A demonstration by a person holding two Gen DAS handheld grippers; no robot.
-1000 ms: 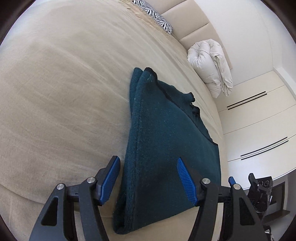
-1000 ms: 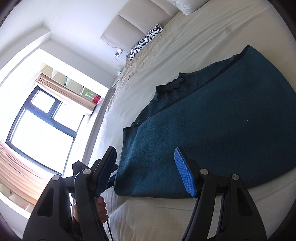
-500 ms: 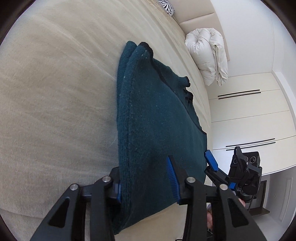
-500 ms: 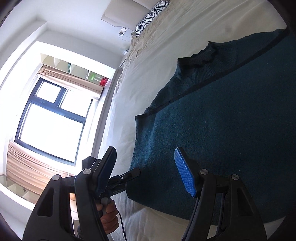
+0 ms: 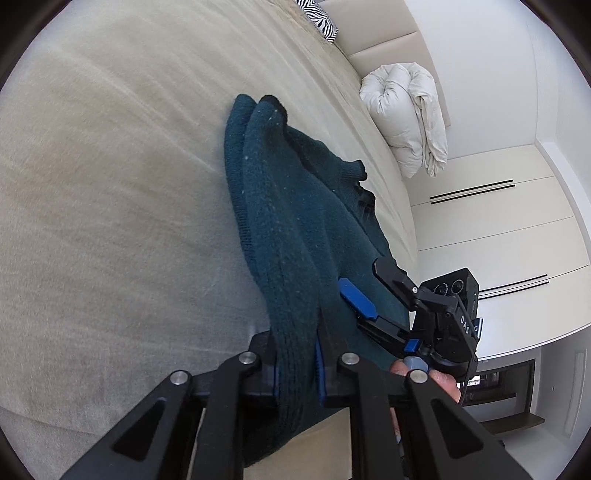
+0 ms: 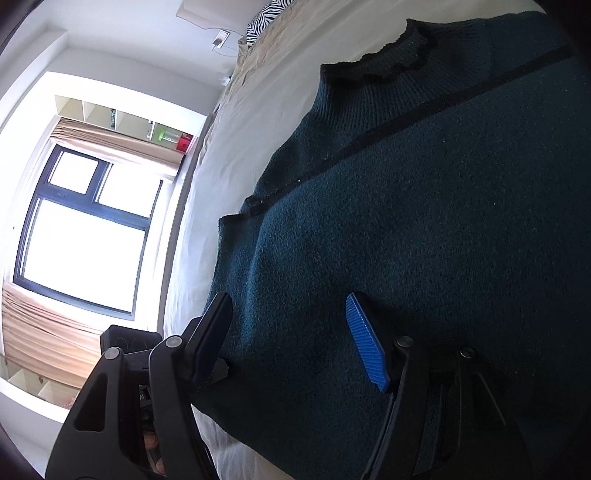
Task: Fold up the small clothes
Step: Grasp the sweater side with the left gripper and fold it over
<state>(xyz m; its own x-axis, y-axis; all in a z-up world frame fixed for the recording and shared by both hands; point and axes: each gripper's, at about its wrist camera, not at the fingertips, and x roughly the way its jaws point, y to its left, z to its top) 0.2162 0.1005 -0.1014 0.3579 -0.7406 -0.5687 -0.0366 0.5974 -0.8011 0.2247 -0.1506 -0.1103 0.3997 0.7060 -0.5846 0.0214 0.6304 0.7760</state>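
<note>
While the dark teal sweater (image 5: pixel 295 229) lies folded on the beige bed (image 5: pixel 110 221), the left gripper (image 5: pixel 297 373) is closing on the garment's near edge, a thick fold of knit bunched between its blue pads and pressed by them; ahead of it the sweater stretches away along the bed, its far corner humped up.

The left wrist view alone shows the right gripper (image 5: pixel 364 291) from outside, just to the right of the left one and over the same near hem, one blue pad and one black finger spread apart above the cloth; behind it stand white cabinet doors (image 5: pixel 491 229), and farther ahead to the right a rolled white duvet (image 5: pixel 410 114); a zebra-print pillow (image 5: pixel 321 18) lies at the far end of the bed.

The right wrist view alone shows the sweater's ribbed collar (image 6: pixel 384 62) and a black seam line across the knit, far ahead of the right gripper (image 6: pixel 291 332); its jaws stand roughly half open, straddling the near corner of the sweater without pinching it; to its left is a bright window (image 6: pixel 85 236) with tan curtains.
</note>
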